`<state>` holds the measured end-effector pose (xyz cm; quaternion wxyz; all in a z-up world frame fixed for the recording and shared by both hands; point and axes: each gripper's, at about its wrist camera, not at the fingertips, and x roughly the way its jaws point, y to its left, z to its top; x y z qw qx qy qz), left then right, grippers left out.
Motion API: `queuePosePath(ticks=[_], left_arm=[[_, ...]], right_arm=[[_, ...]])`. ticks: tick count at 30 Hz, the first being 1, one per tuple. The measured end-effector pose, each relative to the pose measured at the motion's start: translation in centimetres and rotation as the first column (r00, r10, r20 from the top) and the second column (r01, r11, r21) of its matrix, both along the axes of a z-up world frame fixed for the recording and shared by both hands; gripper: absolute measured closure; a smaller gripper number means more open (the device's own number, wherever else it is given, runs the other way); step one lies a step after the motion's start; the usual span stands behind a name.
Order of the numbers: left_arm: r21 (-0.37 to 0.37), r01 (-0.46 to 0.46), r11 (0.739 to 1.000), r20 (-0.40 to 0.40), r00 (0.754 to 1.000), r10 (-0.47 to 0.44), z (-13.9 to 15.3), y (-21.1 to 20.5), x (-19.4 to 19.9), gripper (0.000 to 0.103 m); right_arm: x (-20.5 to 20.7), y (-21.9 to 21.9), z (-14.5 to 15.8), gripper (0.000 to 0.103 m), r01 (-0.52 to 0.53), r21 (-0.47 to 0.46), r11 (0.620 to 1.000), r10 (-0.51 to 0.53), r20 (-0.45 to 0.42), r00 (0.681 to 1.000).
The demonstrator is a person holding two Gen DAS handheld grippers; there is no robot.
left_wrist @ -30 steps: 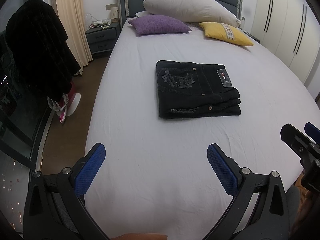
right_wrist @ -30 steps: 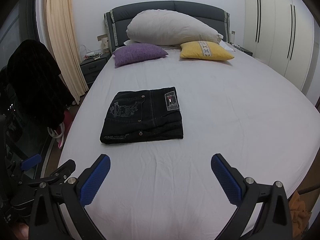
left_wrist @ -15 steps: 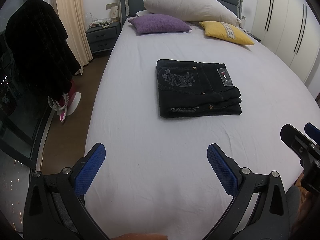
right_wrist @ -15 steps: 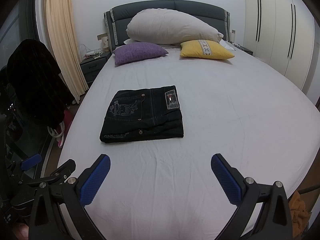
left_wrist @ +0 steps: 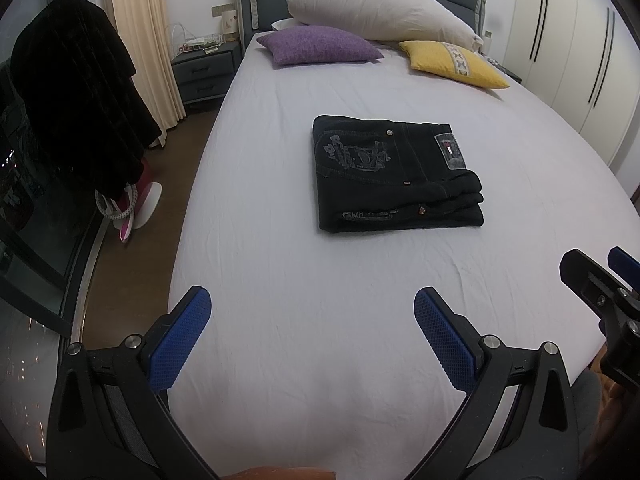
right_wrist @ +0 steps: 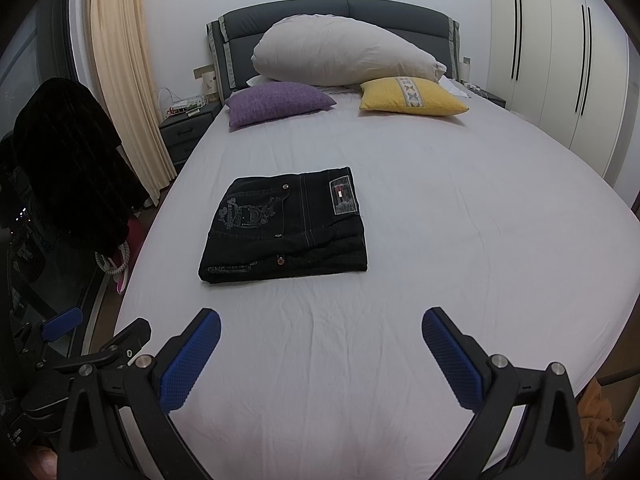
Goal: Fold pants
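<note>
Black pants [left_wrist: 394,176] lie folded into a neat rectangle in the middle of the white bed [left_wrist: 320,320]; they also show in the right wrist view [right_wrist: 286,226]. My left gripper [left_wrist: 312,336] is open and empty, held over the bed's near part, well short of the pants. My right gripper [right_wrist: 320,356] is open and empty too, also short of the pants. The right gripper's fingers [left_wrist: 588,276] show at the right edge of the left wrist view.
A purple cushion [right_wrist: 278,102], a yellow cushion [right_wrist: 412,96] and a big white pillow [right_wrist: 344,54] lie at the headboard. A nightstand [left_wrist: 204,72], a curtain and dark clothes on a stand [left_wrist: 76,96] are left of the bed. White wardrobes [right_wrist: 560,60] stand on the right.
Both grippers have drawn back slightly from the pants and tilted a little. The pants have not moved. Both grippers stay open.
</note>
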<state>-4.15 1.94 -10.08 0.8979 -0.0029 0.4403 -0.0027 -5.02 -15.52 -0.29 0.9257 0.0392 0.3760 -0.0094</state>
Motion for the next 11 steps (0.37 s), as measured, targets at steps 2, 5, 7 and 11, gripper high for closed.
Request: queuePosePath(ticks=[2, 5, 7, 11], left_arm=[[0.003, 0.001, 1.0, -0.001, 1.0, -0.001, -0.1, 0.0, 0.0, 0.0], [0.009, 0.0, 1.0, 0.001, 1.0, 0.0, -0.2, 0.0, -0.1, 0.0], [0.019, -0.001, 1.0, 0.003, 1.0, 0.001, -0.2, 0.0, -0.1, 0.0], [0.02, -0.003, 1.0, 0.001, 1.0, 0.003, -0.2, 0.1, -0.1, 0.0]], right_arm=[[0.0, 0.0, 0.0, 0.0, 0.0, 0.0, 1.0, 0.0, -0.001, 1.0], [-0.3, 0.0, -0.3, 0.0, -0.001, 0.003, 1.0, 0.001, -0.005, 1.0], [-0.8, 0.2, -0.7, 0.0, -0.001, 0.008, 1.0, 0.001, -0.009, 1.0], [-1.9, 0.2, -1.3, 0.0, 0.003, 0.012, 1.0, -0.003, -0.015, 1.0]])
